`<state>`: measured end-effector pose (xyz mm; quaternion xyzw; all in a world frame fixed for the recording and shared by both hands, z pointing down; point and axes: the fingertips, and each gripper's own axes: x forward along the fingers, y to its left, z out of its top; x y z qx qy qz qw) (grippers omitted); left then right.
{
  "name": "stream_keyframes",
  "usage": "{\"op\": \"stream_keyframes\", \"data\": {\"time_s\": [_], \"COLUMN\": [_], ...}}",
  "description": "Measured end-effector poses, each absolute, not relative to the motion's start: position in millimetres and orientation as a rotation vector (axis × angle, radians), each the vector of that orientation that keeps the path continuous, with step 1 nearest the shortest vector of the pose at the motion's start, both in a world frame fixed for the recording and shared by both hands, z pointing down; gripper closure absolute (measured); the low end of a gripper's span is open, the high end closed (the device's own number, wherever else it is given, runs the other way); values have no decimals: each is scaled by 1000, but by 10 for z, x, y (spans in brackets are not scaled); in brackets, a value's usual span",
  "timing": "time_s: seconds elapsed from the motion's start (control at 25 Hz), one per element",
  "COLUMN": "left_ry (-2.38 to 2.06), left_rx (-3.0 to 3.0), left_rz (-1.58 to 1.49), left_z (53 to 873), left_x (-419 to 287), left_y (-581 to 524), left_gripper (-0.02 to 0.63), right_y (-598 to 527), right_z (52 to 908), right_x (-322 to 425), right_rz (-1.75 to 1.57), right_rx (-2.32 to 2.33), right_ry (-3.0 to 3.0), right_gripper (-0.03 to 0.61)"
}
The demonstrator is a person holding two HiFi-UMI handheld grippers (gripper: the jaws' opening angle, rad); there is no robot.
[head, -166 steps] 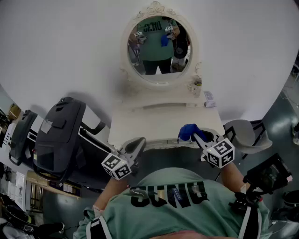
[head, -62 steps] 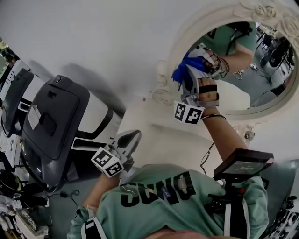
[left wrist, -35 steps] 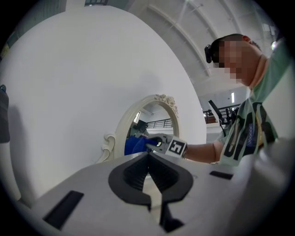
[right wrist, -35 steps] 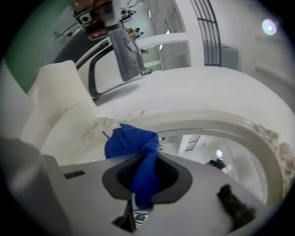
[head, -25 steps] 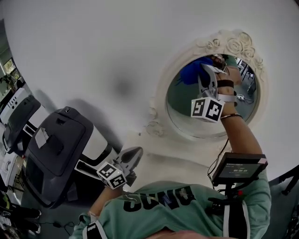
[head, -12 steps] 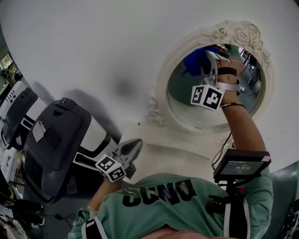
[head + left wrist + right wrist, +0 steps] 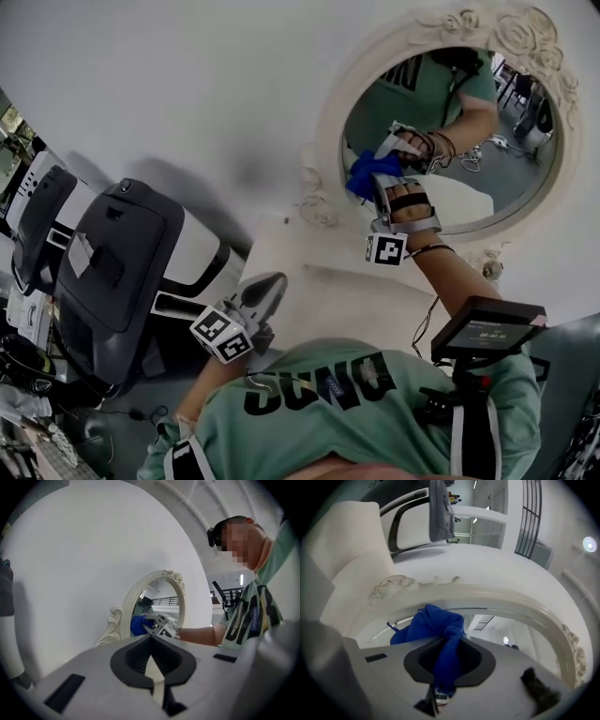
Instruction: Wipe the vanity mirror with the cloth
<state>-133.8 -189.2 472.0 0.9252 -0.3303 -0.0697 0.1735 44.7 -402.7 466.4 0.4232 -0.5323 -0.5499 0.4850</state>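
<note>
R gripper (image 7: 378, 185) clamps cloth (image 7: 364, 174) at mirror (image 7: 511, 178) left rim; L gripper (image 7: 265, 292) closed, empty. Press flat, overlap strokes.

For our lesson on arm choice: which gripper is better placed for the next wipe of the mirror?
Right. The right gripper is shut on the crumpled blue cloth, up at the oval white-framed vanity mirror. The left gripper hangs low, shut and empty.
</note>
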Motion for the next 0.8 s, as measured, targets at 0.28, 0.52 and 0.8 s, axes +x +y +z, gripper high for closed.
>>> {"op": "stream_keyframes", "data": {"time_s": [0.28, 0.52, 0.8], "left_ry": [-977, -970, -943], "left_rx": [2563, 2576, 2658], "left_rz": [-133, -148, -235], "left_z": [4920, 4916, 4629], "left_x": [-1485, -1486, -1384], "left_y": [-1862, -1898, -1966], "left_gripper": [604, 604, 604], "right_y": [-4032, -4059, -3831], "right_z": [5810, 5778, 4414], "right_x": [437, 399, 436], "right_rz": [-1224, -1159, -1278], "right_rx": [914, 885, 1029], "right_ry": [-1378, -1447, -1513], "right_gripper": [528, 528, 527]}}
